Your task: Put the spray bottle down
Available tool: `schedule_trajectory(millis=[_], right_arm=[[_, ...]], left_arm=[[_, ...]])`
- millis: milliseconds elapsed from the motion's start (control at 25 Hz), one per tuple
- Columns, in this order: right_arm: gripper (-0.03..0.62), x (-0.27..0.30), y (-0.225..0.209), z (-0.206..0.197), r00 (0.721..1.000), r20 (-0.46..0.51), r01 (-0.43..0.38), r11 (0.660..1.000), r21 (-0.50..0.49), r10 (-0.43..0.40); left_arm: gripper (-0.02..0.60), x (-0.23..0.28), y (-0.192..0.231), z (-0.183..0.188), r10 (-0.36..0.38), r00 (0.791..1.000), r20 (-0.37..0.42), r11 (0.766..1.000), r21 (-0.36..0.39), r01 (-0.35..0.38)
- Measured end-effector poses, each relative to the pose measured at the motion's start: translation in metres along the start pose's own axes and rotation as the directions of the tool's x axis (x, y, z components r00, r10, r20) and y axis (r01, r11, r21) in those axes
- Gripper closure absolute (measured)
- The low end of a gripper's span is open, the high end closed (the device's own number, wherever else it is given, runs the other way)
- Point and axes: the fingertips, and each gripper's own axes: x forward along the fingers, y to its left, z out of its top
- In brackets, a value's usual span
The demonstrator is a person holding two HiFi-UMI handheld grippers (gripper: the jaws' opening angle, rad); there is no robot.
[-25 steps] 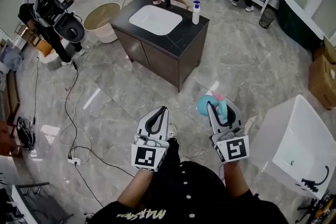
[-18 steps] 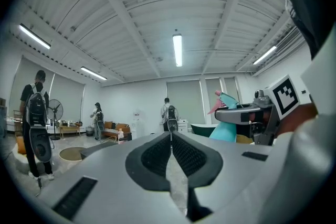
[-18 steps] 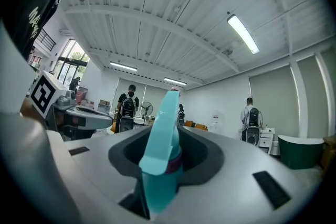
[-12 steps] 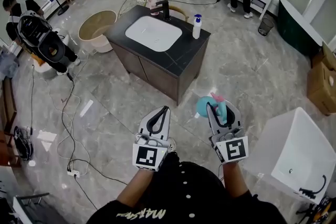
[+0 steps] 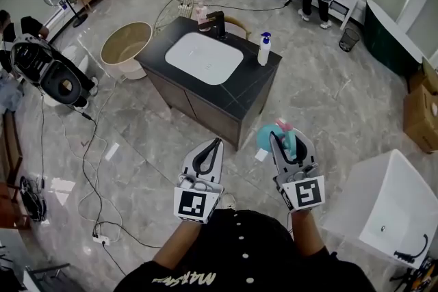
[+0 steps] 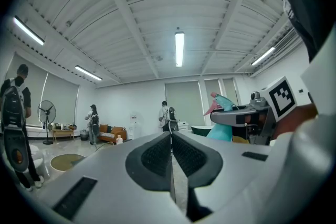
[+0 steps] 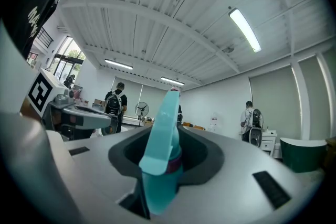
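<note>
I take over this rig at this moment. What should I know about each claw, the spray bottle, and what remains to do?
Left claw: shut, empty.
Right claw: shut on the teal spray bottle, held in the air above the floor.
Dark sink counter stands ahead, with a white pump bottle on it.
Done: bottle is in the grip.
Left: set it down and release; the counter looks like the likely surface.

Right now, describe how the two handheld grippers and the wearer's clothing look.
Both the left gripper and right gripper are pale grey wedge-shaped shells with black textured pads lining tapered jaws. Each carries a white cube with a black square marker. The person wears a black top with small white studs.
</note>
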Motion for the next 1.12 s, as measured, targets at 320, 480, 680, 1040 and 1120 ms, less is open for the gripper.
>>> schedule_trajectory(millis=[320,480,680,1040,1120], right_arm=[[0.476,0.031,-0.003,-0.012,1.0,-0.021,0.006,1.0,-0.001,-0.006],[0.476,0.044,-0.012,-0.021,0.999,-0.033,0.007,1.0,0.004,-0.007],[0.476,0.072,-0.031,-0.035,0.999,-0.036,-0.007,1.0,0.011,0.007],[0.476,0.152,-0.118,-0.066,0.998,-0.024,-0.055,0.998,0.026,0.056],[0.476,0.175,-0.139,-0.066,0.997,-0.02,-0.071,0.997,0.025,0.072]], left_arm=[[0.565,0.021,0.021,-0.008,-0.023,1.0,-0.003,1.0,-0.001,0.023],[0.563,0.034,0.025,-0.016,-0.026,0.999,-0.023,1.0,-0.014,0.025],[0.564,0.062,0.041,-0.027,-0.003,0.999,-0.048,1.0,-0.017,0.002],[0.564,0.179,0.057,-0.034,0.037,0.998,-0.06,0.999,-0.01,-0.038],[0.563,0.207,0.062,-0.029,0.046,0.997,-0.056,0.999,-0.003,-0.046]])
